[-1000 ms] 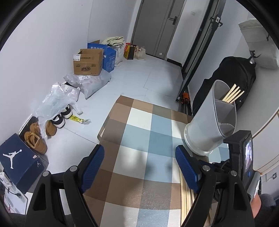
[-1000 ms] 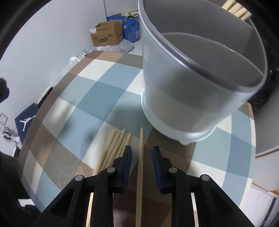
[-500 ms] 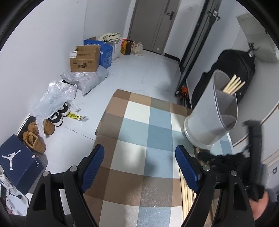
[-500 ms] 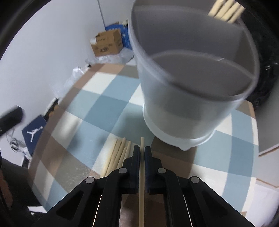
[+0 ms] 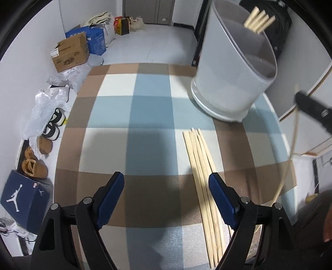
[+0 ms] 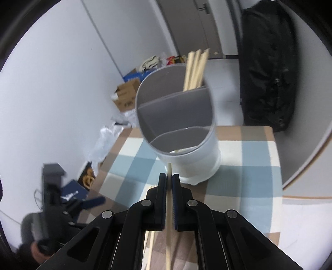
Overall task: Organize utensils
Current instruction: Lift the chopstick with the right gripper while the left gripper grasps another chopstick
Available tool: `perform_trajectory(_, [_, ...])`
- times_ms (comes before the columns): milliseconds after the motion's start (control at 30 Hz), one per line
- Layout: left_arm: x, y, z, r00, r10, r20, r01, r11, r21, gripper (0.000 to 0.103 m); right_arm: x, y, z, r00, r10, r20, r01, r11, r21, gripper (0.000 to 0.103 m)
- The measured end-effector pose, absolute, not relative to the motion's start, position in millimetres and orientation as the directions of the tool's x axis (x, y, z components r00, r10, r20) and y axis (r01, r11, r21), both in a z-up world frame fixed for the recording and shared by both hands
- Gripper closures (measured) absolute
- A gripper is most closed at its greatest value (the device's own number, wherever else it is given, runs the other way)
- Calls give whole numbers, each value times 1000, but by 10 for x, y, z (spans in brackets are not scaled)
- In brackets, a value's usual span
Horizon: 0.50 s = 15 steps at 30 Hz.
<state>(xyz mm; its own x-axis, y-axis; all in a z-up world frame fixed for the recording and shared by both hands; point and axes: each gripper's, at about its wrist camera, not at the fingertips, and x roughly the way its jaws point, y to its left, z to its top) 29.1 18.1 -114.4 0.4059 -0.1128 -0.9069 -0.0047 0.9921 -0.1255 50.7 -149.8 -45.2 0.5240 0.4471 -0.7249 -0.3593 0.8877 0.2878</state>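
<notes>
A grey divided utensil holder [image 5: 234,68] stands on the checked tablecloth [image 5: 145,116], with several wooden chopsticks [image 5: 259,19] in its far compartment. It also shows in the right wrist view [image 6: 178,128]. My right gripper [image 6: 169,180] is shut on one chopstick [image 6: 168,228], lifted above the table with its tip just before the holder's rim. In the left wrist view this gripper [image 5: 311,108] is blurred at the right with the chopstick [image 5: 292,145]. Several loose chopsticks [image 5: 203,172] lie on the cloth. My left gripper [image 5: 166,195] is open and empty, just left of them.
The table edge drops to a floor with a cardboard box [image 5: 70,54], plastic bags [image 5: 47,99], shoes [image 5: 33,164] and a blue shoe box [image 5: 22,197]. A black bag [image 6: 267,68] stands behind the holder by the door.
My right gripper closed on one chopstick and lifted it off the table toward the holder. My left gripper moved forward over the cloth, staying open.
</notes>
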Motion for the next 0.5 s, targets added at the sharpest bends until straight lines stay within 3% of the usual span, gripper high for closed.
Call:
perform_trajectory(233, [328,141,-1267,340,-85,-936,-40,994,-105,23,510,-1714,-338,547,472,-691,-327,881,342,99])
perform_trajectory(500, [359,111,-1320,319,-42,-947,-62,996,-65,26,381,-1779,-261,577,476,-664,-366,877,310,99])
